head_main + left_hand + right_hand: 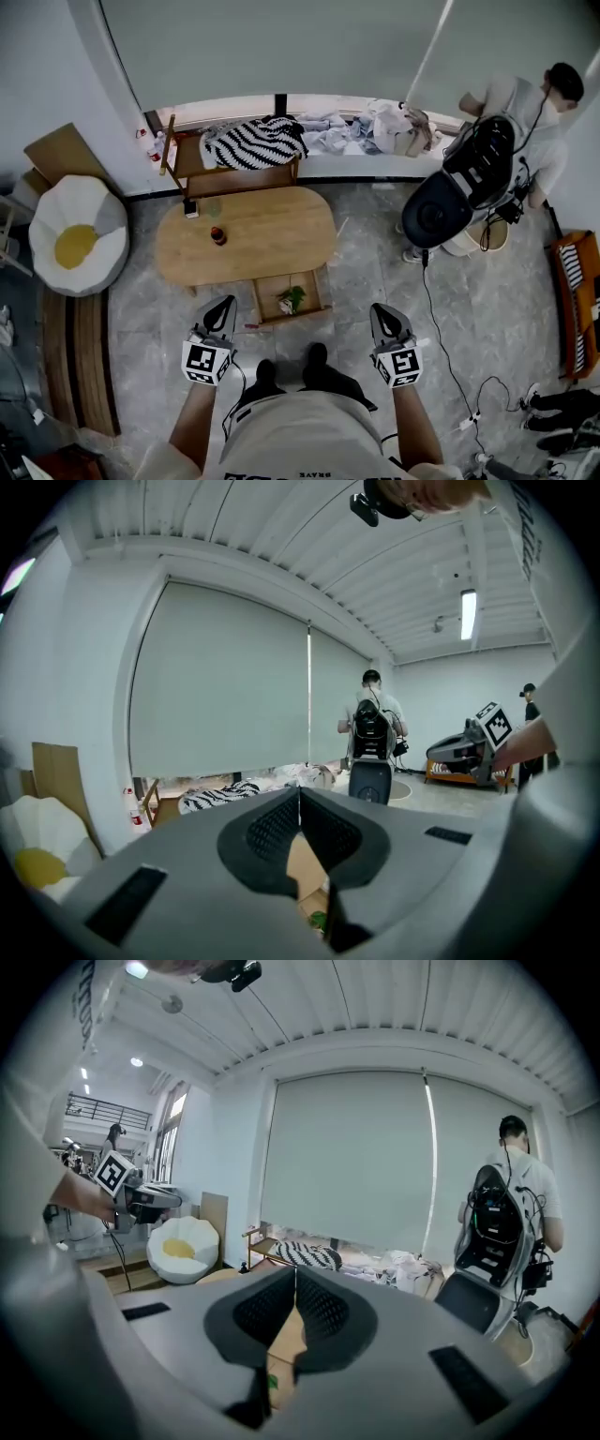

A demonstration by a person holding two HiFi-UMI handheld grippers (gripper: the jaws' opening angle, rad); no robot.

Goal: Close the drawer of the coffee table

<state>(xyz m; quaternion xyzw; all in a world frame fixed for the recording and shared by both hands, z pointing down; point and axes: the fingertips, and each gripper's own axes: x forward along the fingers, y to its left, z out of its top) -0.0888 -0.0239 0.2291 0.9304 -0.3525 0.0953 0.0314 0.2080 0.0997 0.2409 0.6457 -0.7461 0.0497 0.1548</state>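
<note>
Leftmost, the left gripper [218,309] hangs with jaws pressed together, empty. Between the grippers, the drawer [314,289] stands pulled out of the oval wooden table [272,234], a green thing [292,299] inside. The right gripper [382,317] is likewise closed and empty, above the grey tiled floor [375,267].

One wooden table [272,234] has one open drawer [265,300] on its near side with one green item [292,298] inside, and one small dark bottle [218,235] on top. Nearer than the table are two grippers, left gripper [219,305] and right gripper [381,311]; left of it is one egg-shaped cushion [77,234], and beyond it one striped cloth [255,142].
</note>
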